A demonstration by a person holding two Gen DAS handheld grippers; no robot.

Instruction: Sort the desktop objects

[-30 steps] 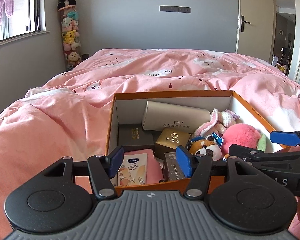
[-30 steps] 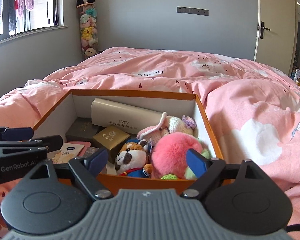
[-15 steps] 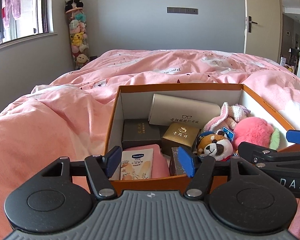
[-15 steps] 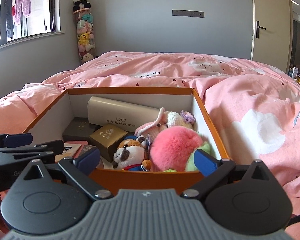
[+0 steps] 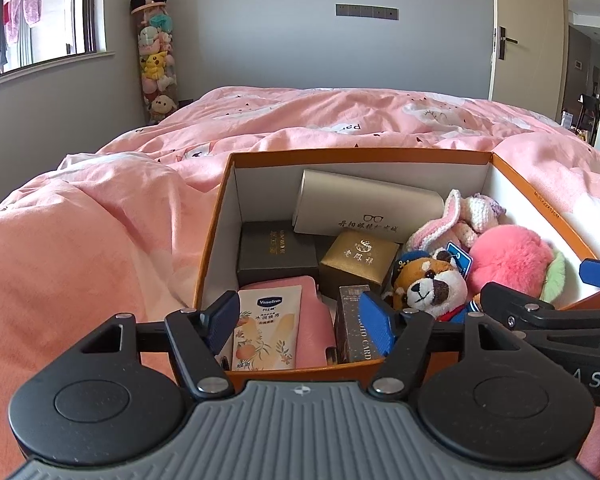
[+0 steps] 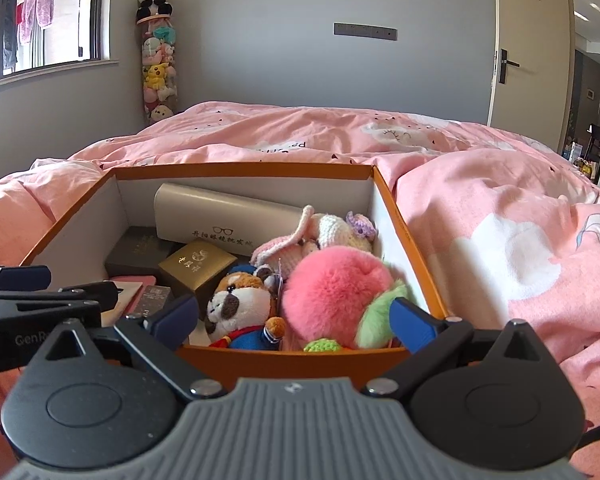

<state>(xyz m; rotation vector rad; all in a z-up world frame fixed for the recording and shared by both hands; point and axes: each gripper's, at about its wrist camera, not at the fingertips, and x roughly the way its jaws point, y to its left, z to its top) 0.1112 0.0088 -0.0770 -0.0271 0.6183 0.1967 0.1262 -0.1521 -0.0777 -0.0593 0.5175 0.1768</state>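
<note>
Bed (image 5: 340, 128): box (image 5: 216, 248) before empty tools (image 5: 300, 322)

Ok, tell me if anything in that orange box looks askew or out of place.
Nothing is spilled or damaged. The glasses case leans tilted against the orange box's back wall, propped on the dark box. The plush toys are heaped loosely on the right side, while the boxes sit on the left.

orange box (image 5: 548, 216), pink duvet (image 5: 100, 240), gold carton (image 5: 358, 258)

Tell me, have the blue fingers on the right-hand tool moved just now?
Yes. The fingers of the right gripper have spread outward, away from each other, judged against its grey body, which stays fixed in this view.
</note>
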